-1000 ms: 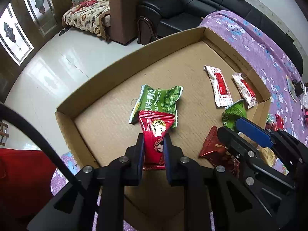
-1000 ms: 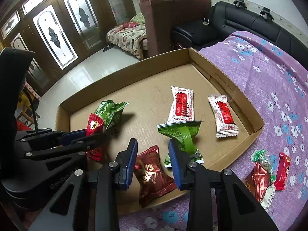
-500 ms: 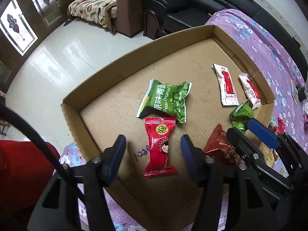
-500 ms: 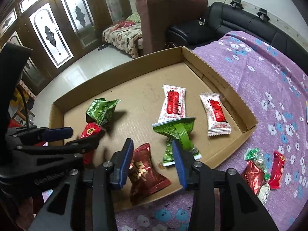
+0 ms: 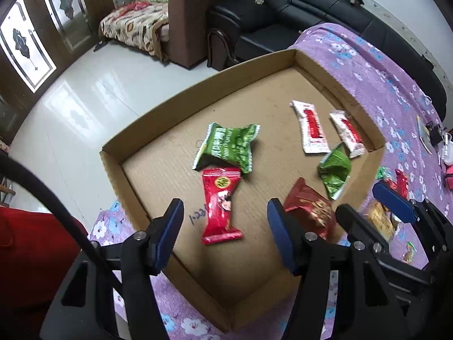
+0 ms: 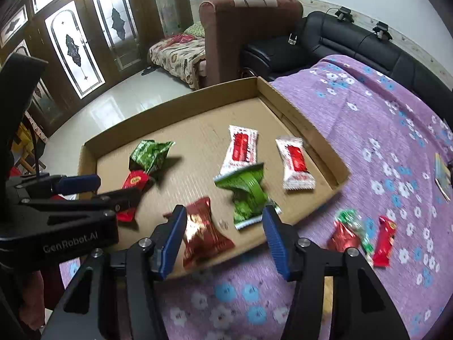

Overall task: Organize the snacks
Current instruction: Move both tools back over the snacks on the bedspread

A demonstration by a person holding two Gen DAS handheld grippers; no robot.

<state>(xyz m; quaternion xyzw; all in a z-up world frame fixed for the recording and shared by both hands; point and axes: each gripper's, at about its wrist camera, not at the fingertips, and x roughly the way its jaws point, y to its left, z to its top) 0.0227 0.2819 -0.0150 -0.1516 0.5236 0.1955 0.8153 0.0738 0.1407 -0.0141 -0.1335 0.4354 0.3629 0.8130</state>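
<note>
The snacks lie mostly inside a shallow cardboard tray [image 5: 136, 130] that sits on a purple flowered cloth [image 6: 368, 119]. A bright red packet [image 5: 220, 206] lies flat near the tray's front, its top end touching a green pea packet [image 5: 226, 147] just behind it. To the right are a dark red foil packet [image 5: 308, 209] and a second green packet [image 5: 335, 170], which looks blurred and tilted above the tray floor. Behind those, two white packets with red labels [image 5: 311, 127] [image 5: 346, 133] lie side by side near the right wall. A few more wrapped snacks [image 6: 365, 232] lie on the cloth outside the tray's right corner.

The left hand-held gripper [image 5: 223, 232] hovers over the bright red packet with its blue-padded fingers spread wide, pinching nothing. The right hand-held gripper [image 6: 223, 236] is also spread, empty, above the tray's front edge between the dark red packet and the second green packet. A black sofa [image 6: 354, 45] and a brown armchair [image 6: 246, 36] stand beyond.
</note>
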